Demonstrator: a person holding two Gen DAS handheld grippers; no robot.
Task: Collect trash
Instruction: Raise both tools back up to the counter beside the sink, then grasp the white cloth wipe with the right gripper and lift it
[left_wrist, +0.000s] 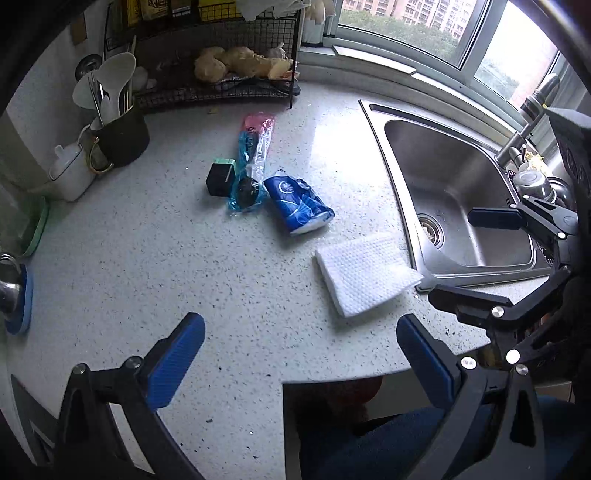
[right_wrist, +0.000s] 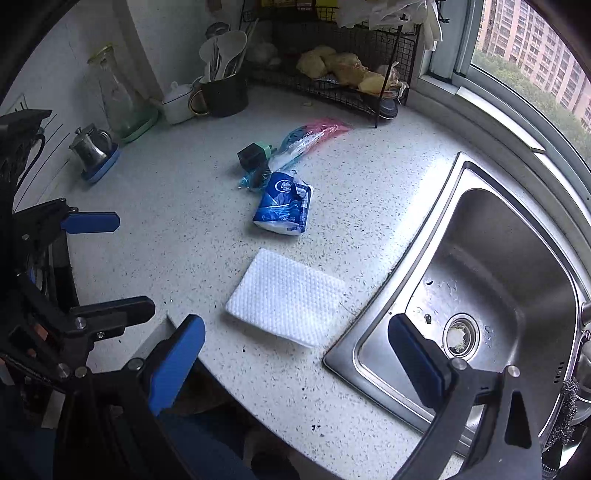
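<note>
Judging from the worktop (right_wrist: 155, 236), collecting has not begun. Beside the sink (right_wrist: 480, 236) lies the folded white paper towel (right_wrist: 284, 297); beyond it sit the blue tissue wrapper (right_wrist: 282, 208), the clear plastic wrapper (right_wrist: 306, 142) and a small black box (right_wrist: 251, 157). The left hand-held gripper (left_wrist: 301, 360) and the right hand-held gripper (right_wrist: 295, 356) both hover spread and empty.

countertop (left_wrist: 184, 258) white, dark-speckled; cloth (left_wrist: 364, 278) white, dimpled; packet (left_wrist: 299, 206) blue-white; box (left_wrist: 221, 178) black, perhaps green-topped
</note>
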